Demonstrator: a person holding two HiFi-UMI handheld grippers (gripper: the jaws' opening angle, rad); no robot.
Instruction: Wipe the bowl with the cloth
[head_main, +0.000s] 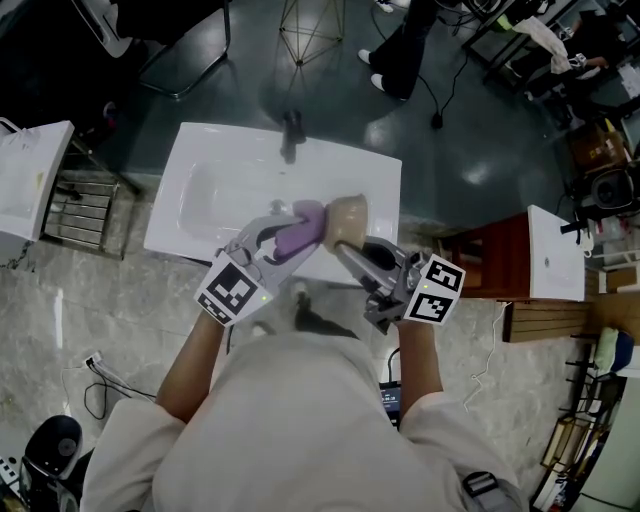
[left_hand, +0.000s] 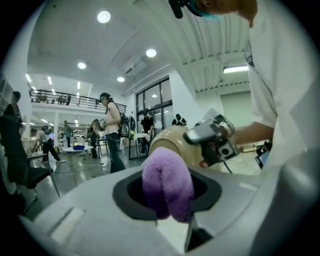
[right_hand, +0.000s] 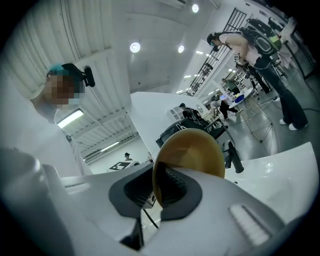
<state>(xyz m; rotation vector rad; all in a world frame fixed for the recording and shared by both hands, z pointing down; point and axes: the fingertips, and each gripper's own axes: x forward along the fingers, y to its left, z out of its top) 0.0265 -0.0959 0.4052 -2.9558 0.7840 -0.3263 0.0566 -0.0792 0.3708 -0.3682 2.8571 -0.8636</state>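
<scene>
A tan bowl (head_main: 349, 218) is held on its side over the front of the white sink (head_main: 210, 165), with my right gripper (head_main: 345, 252) shut on its rim. In the right gripper view the bowl (right_hand: 192, 150) stands edge-on between the jaws, its hollow facing left. A purple cloth (head_main: 297, 231) is bunched in my left gripper (head_main: 285, 238), which is shut on it and presses it against the bowl's left side. The left gripper view shows the cloth (left_hand: 167, 185) sticking out of the jaws, with the bowl (left_hand: 172, 142) and the right gripper (left_hand: 212, 140) just behind it.
A dark faucet (head_main: 291, 133) stands at the sink's far edge. White cabinets (head_main: 30, 175) stand at the left and another (head_main: 556, 255) at the right, beside a wooden stool (head_main: 495, 262). Cables lie on the floor (head_main: 95, 385). People walk in the hall behind (left_hand: 112, 130).
</scene>
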